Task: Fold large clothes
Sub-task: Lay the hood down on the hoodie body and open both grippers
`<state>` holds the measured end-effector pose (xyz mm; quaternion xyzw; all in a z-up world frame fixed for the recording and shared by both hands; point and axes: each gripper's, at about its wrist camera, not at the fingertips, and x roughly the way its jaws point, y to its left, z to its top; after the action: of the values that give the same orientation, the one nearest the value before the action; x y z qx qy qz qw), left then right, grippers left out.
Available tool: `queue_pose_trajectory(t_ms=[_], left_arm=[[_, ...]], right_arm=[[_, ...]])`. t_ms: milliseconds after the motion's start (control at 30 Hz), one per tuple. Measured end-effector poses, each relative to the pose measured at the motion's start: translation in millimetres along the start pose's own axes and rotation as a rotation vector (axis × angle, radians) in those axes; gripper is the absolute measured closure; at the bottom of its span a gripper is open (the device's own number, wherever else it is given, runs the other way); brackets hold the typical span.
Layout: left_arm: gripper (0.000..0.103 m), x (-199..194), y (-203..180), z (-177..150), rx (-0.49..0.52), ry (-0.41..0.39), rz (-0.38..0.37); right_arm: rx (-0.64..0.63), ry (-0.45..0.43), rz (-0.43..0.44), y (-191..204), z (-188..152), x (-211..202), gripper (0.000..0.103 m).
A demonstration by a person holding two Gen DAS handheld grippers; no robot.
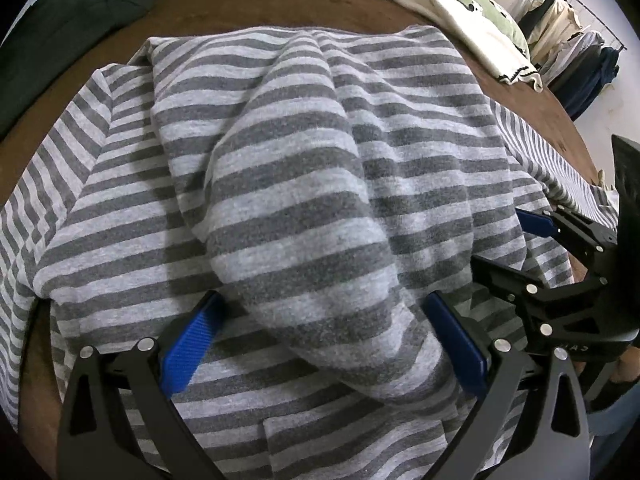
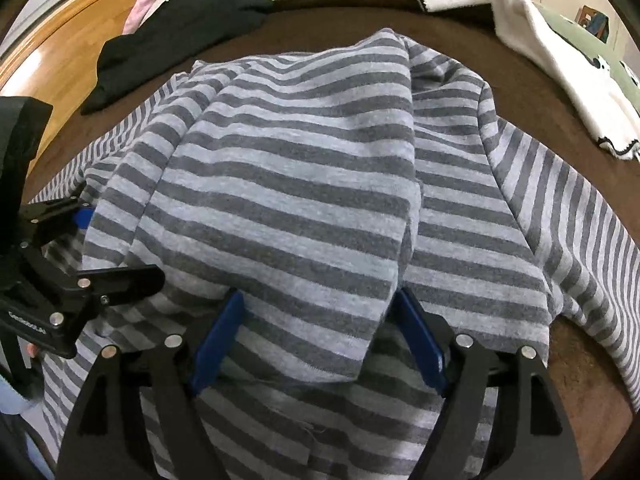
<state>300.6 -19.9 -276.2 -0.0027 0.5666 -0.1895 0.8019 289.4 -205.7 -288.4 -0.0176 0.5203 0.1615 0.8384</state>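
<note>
Folding looks partly done: the striped garment [image 1: 280, 184] lies on the brown surface [image 1: 248, 8], a doubled-over flap on its middle. From left to right, the left gripper [image 1: 320, 336] and right gripper [image 2: 316, 336] straddle that flap with jaws spread, gripping nothing; outer parts remain unfolded.

Striped garment [image 1: 304, 184] lies on the bed [image 1: 248, 4], folded layers piled at centre. My left hand-held gripper [image 1: 320, 332] straddles its near fold; my right hand-held gripper [image 2: 316, 336] sits just beside it. Dark garment [image 2: 180, 36] far left, blanket [image 2: 560, 64] far right.
</note>
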Motion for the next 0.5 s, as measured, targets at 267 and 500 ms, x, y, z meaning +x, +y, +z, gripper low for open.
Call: queue_pose_trajectory(t_ms=[267, 500], left_arm=[[0.007, -38.0, -25.3, 14.9, 0.066, -0.052, 0.008], [0.006, -52.7, -62.2, 41.4, 0.121, -0.071, -0.001]], right_arm=[[0.079, -0.081, 0.020, -17.4, -3.6, -45.6, 0.026], [0.173, -0.194, -0.015, -59.5, -6.9, -120.7, 0.025]])
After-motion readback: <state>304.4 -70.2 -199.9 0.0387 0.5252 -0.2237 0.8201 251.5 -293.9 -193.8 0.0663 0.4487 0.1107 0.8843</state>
